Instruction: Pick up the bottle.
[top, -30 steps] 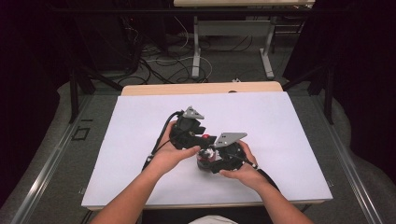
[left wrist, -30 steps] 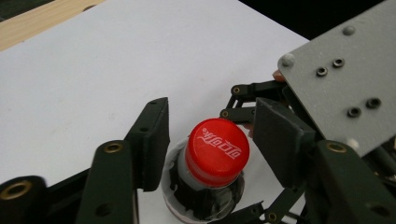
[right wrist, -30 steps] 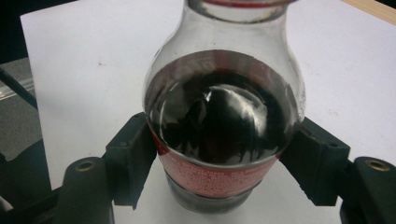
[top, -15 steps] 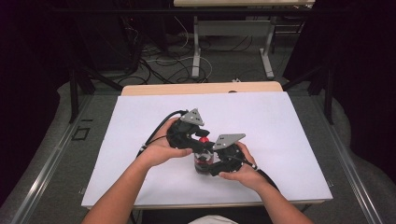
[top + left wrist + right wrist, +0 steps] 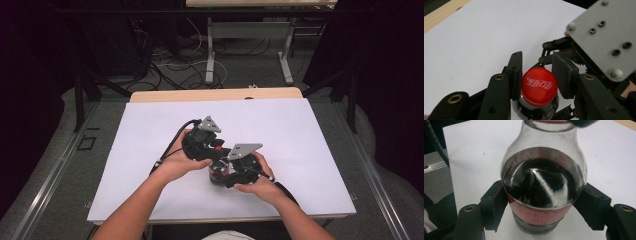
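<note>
A small cola bottle [image 5: 217, 172] with dark drink and a red label stands upright on the white table [image 5: 300, 130]. My right gripper [image 5: 541, 205] is shut on the bottle [image 5: 541, 182] at its label band, one pad on each side. Over the top, my left gripper [image 5: 537, 72] is shut on the red cap [image 5: 539, 86], with both pads against the cap's sides. In the high view the left gripper [image 5: 216, 149] sits above and behind the right gripper [image 5: 220, 177], at the table's middle front. The right gripper's grey plate [image 5: 604, 37] is close by in the left gripper view.
White table surface lies all around the bottle. A strip of bare wood [image 5: 215, 95] runs along the table's far edge. Cables [image 5: 170, 147] trail from the grippers toward the person. Dark floor with table legs and wires lies beyond.
Both grippers stay on the bottle at the same spot. The left forearm has swung slightly and the left gripper has tilted a little about the cap.
</note>
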